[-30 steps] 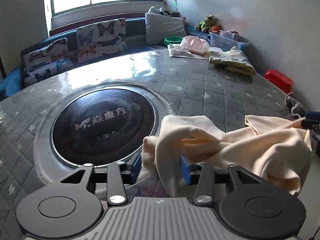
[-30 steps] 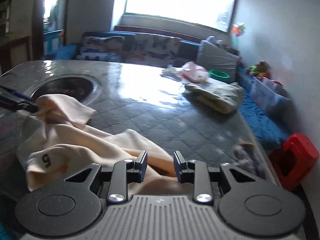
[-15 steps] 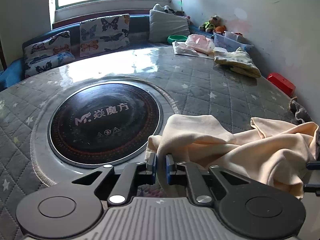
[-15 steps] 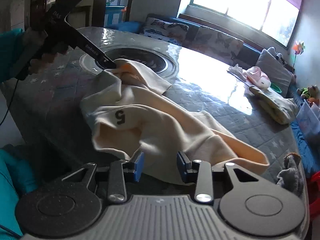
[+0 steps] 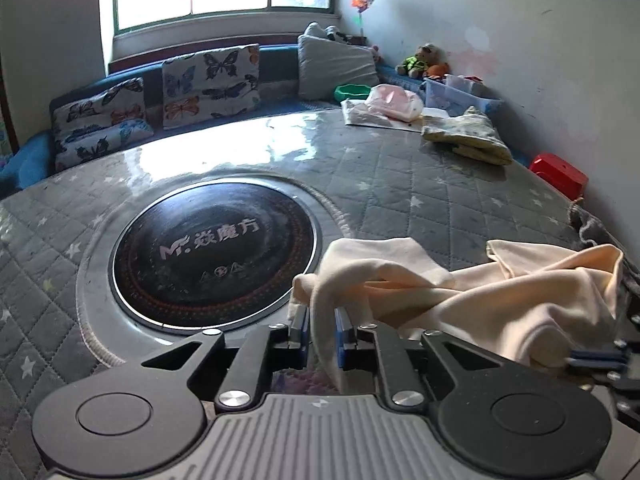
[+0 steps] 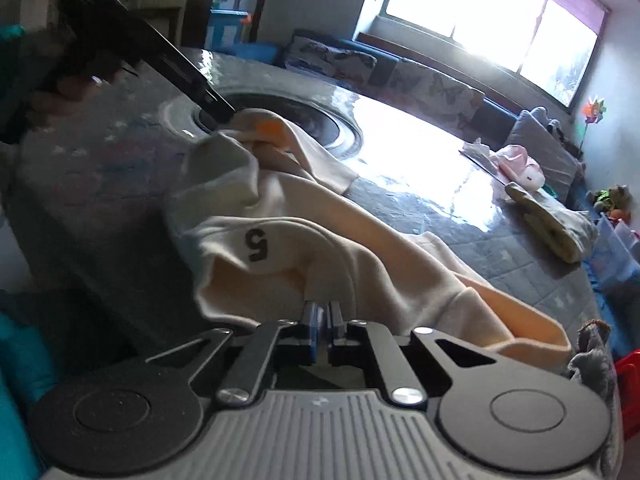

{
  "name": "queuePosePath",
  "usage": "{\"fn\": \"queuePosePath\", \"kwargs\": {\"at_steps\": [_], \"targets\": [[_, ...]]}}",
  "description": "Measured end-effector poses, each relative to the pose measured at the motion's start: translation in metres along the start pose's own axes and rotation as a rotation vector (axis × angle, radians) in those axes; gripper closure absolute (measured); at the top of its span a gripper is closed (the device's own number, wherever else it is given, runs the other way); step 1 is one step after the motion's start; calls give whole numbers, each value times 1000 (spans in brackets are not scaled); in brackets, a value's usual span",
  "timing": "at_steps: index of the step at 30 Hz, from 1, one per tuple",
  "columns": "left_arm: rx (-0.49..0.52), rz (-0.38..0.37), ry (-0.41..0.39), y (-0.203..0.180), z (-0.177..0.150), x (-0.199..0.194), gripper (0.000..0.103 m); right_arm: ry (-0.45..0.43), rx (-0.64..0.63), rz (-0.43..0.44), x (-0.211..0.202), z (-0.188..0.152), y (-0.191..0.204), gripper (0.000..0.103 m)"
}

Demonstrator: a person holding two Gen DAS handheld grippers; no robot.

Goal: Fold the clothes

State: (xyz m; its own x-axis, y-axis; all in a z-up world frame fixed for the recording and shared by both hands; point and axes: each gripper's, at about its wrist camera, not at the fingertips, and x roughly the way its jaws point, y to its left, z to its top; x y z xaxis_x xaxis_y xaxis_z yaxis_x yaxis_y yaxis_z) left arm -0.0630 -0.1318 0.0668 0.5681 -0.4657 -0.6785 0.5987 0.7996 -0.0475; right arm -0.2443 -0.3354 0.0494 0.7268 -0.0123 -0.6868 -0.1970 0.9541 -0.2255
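Note:
A cream garment (image 5: 500, 296) with a dark "5" print (image 6: 256, 245) lies crumpled at the near edge of the grey quilted table (image 5: 400, 184). My left gripper (image 5: 320, 320) holds a fold at the garment's left end; its jaws are opening slightly, with the cloth still filling the gap between the blue pads. The right wrist view shows the left gripper (image 6: 226, 114) pinching that end beside the round plate. My right gripper (image 6: 322, 312) is shut on the garment's (image 6: 320, 224) near hem. It also shows in the left wrist view, where the right gripper (image 5: 592, 356) is against the cloth's right end.
A round black plate (image 5: 212, 248) is set into the table. A folded yellow-green cloth (image 5: 468, 140) and a pink bundle (image 5: 394, 102) lie at the far right. A grey rag (image 5: 596, 228) hangs at the right edge above a red stool (image 5: 560, 174). A hand (image 6: 60, 88) holds the left gripper.
The left jaws came together on a fold of the garment. The right gripper rolled, dropped toward the near hem and shut on it.

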Motion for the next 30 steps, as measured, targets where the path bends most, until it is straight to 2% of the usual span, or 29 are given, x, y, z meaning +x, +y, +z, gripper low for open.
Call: {"fn": "queuePosePath", "kwargs": {"at_steps": [5, 8, 11, 14, 15, 18, 20, 22, 24, 26, 29, 30], "targets": [[12, -2, 11, -2, -6, 2, 77, -30, 22, 104, -34, -5, -3, 101], [13, 2, 3, -2, -7, 0, 68, 14, -36, 136, -41, -13, 3, 101], [21, 2, -3, -3, -7, -5, 66, 78, -52, 202, -36, -20, 5, 100], [47, -4, -5, -8, -11, -12, 65, 66, -41, 224, -40, -23, 6, 99], [65, -25, -8, -12, -13, -16, 65, 53, -41, 223, -43, -23, 5, 95], [106, -98, -8, -24, -21, -28, 64, 27, -58, 160, -50, -26, -2, 76], [126, -154, 2, -34, -28, -33, 62, 27, -101, 102, -51, -27, -3, 74], [167, -192, 1, -47, -34, -39, 60, 37, -137, 49, -47, -29, -4, 68], [213, -242, -3, -61, -40, -45, 55, 41, -190, 22, -42, -31, -3, 59], [242, -285, 8, -74, -45, -47, 55, 49, -271, -14, -37, -36, 3, 54], [284, -328, 18, -90, -51, -46, 55, 61, -375, -41, -30, -45, 13, 53], [294, -344, 29, -95, -53, -44, 55, 58, -406, -44, -28, -47, 15, 49]]}}
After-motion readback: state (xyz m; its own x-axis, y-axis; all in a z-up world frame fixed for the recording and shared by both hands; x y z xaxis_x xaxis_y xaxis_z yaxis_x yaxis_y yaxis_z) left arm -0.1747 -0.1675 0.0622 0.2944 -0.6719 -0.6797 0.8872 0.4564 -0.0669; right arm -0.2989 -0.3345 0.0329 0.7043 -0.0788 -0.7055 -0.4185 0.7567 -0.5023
